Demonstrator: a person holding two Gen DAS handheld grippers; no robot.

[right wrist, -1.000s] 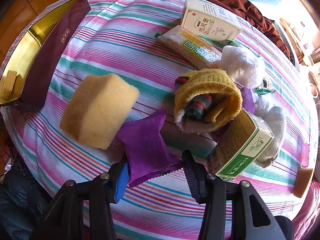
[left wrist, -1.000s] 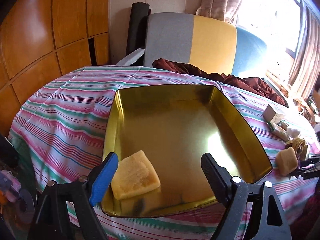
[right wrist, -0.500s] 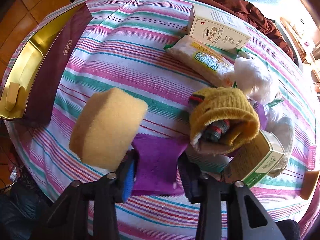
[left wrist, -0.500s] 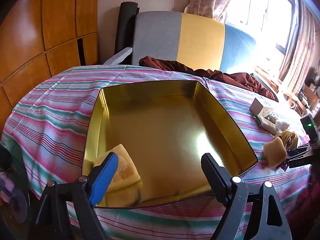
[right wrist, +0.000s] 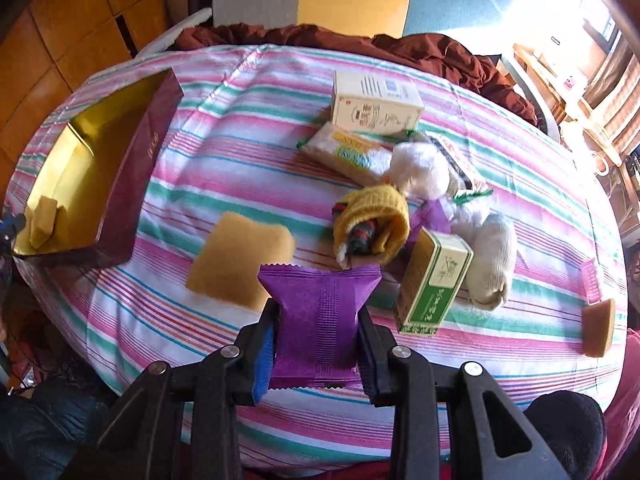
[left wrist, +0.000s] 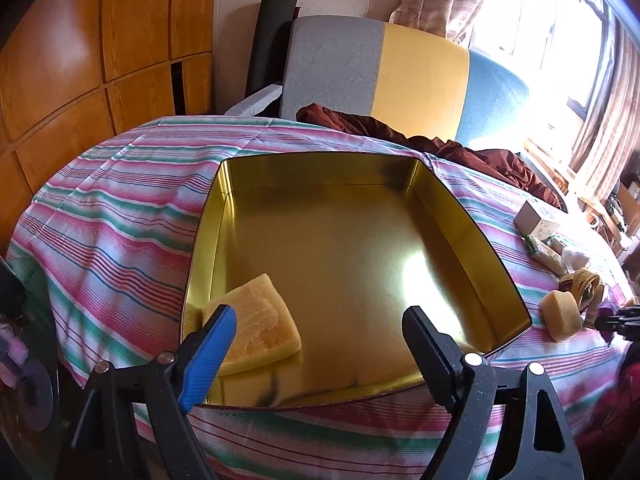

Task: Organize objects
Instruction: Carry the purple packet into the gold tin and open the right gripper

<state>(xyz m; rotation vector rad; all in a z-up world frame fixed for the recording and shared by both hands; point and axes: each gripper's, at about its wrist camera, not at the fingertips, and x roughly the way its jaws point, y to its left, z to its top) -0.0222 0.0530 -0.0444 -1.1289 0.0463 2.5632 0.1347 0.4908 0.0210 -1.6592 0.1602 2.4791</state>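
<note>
1. At the far left of the right wrist view stands the gold tin (right wrist: 120, 184), its dark red outer wall facing the rest of the table (right wrist: 224, 128), which wears a striped cloth.
2. A flat yellow sponge (left wrist: 260, 320) lies in the near left corner of the tin, seen best from the left wrist view.
3. The left gripper (left wrist: 316, 332) hangs over the tin's near edge with its jaws spread wide and nothing between them; its blue-padded finger crosses in front of the sponge in the picture.
4. Right of the tin, on the cloth, a thicker yellow sponge block (right wrist: 240, 260) lies just beside the purple packet (right wrist: 320, 312).
5. The right gripper (right wrist: 318, 340) pinches that purple packet from both sides, its pads pressed against the wrapper, which appears raised off the cloth.
6. Behind the packet sits a yellow knitted glove (right wrist: 372, 220) with something red and dark tucked inside.
7. Farther back lie a white box (right wrist: 376, 104) and a long wrapped packet (right wrist: 344, 156), touching each other.
8. A green and white box (right wrist: 432, 284) stands tilted just right of the purple packet, with a pale sock (right wrist: 492, 264) beside it.
9. Near the right edge rests a small brown block (right wrist: 600, 328).
</note>
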